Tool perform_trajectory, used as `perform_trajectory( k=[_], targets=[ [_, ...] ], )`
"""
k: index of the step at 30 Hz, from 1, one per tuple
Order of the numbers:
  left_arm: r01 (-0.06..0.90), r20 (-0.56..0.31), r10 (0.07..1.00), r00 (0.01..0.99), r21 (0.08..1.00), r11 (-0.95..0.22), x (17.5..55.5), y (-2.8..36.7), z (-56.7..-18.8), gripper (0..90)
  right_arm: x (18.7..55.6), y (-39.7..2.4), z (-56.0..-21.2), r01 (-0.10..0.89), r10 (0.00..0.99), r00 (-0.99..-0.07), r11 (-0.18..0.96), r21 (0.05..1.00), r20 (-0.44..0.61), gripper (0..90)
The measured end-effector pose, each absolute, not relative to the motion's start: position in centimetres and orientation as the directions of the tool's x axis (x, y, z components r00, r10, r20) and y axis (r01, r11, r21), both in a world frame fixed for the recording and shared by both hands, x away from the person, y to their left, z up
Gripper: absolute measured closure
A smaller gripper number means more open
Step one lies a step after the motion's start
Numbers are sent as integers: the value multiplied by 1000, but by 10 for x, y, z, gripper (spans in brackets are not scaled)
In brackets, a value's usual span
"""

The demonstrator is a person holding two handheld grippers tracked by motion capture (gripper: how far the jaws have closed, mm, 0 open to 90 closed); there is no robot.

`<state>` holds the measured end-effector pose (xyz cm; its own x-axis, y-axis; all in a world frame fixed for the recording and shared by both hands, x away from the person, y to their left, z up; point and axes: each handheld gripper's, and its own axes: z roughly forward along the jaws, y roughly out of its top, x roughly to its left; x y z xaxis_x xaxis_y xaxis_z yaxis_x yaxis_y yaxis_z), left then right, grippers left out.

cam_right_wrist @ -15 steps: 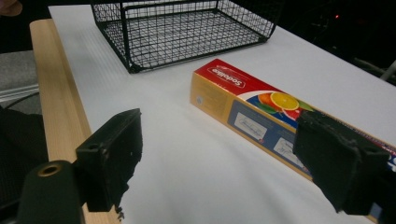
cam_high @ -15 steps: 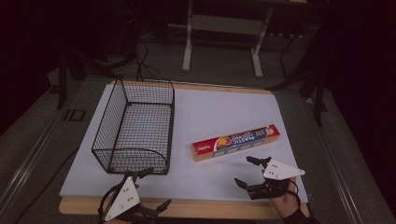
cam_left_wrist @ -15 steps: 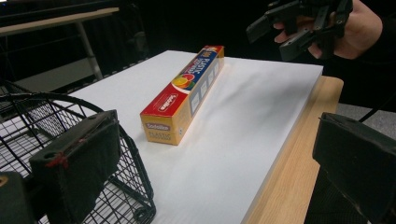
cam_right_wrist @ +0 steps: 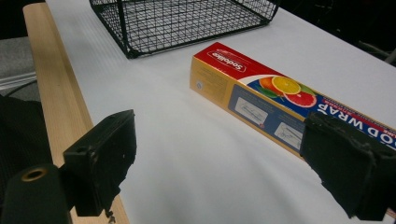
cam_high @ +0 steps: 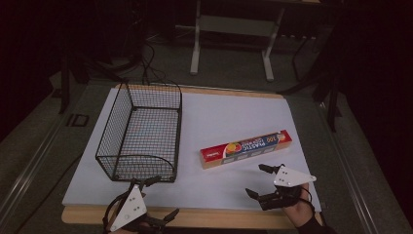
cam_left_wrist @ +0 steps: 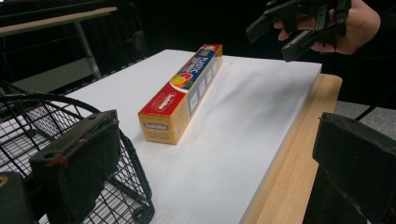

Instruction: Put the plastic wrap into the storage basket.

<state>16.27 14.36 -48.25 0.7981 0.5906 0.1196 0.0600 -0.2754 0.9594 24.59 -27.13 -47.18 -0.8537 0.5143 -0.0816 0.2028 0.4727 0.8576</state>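
A long red and yellow plastic wrap box (cam_high: 247,148) lies flat on the white table top, right of a black wire basket (cam_high: 141,131) that holds nothing. My left gripper (cam_high: 163,196) hovers open at the front edge, just before the basket's near corner. My right gripper (cam_high: 256,179) is open too, a short way in front of the box and apart from it. In the left gripper view the box (cam_left_wrist: 180,95) lies ahead, the basket (cam_left_wrist: 46,126) at left. In the right gripper view the box (cam_right_wrist: 261,93) lies just beyond the open jaws.
The white sheet (cam_high: 219,117) covers a wooden table whose bare front edge (cam_high: 219,219) shows. Free room lies between basket and box and behind the box. A metal stand (cam_high: 234,29) and cables are on the dark floor beyond.
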Motion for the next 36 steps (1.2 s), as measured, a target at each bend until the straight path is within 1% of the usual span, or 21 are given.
perform_trajectory(
  k=[1,5,12,14,19,22,23,24,25,26,27,30,31,32,34,36],
  targets=[
    [60,120,591,798,960,-274,163,144,-482,17,247,-271,-472,209,509,-858,469,858,-69,101],
    [61,117,596,794,961,-270,163,144,-482,17,249,-270,-474,199,503,-860,477,856,-81,101],
    [62,119,599,792,960,-273,162,144,-483,17,257,-264,-476,208,483,-874,476,855,-56,100],
    [62,119,602,790,961,-271,162,145,-482,17,261,-265,-478,232,480,-877,459,857,-19,100],
    [59,121,603,788,961,-270,162,145,-482,17,269,-264,-482,232,474,-880,470,852,-22,100],
    [58,123,604,787,961,-271,162,145,-482,17,277,-266,-483,207,471,-880,496,843,-61,101],
    [58,122,605,787,961,-271,162,145,-482,17,284,-266,-485,208,445,-894,514,832,-51,136],
    [59,123,605,787,960,-272,162,145,-482,17,289,-265,-488,216,409,-912,529,820,-23,135],
    [59,123,605,787,960,-272,162,145,-482,17,289,-265,-488,216,409,-912,529,820,-23,135],
    [59,123,606,786,961,-271,162,145,-482,17,292,-265,-490,216,389,-921,543,812,-14,137],
    [59,123,607,785,961,-272,162,145,-482,17,299,-264,-498,221,368,-930,581,783,-10,137],
    [60,123,607,785,960,-273,162,145,-482,17,306,-263,-503,232,349,-937,595,769,12,141],
    [60,124,607,785,960,-273,162,145,-482,17,312,-262,-508,251,343,-939,625,739,29,142],
    [60,124,607,785,960,-274,162,145,-482,17,312,-262,-508,251,343,-939,625,739,29,142],
    [61,123,607,785,960,-274,163,145,-482,17,321,-260,-513,255,326,-945,658,708,36,147],
    [61,124,608,784,960,-274,163,145,-482,17,325,-258,-514,262,308,-949,674,691,59,156]
  ],
)
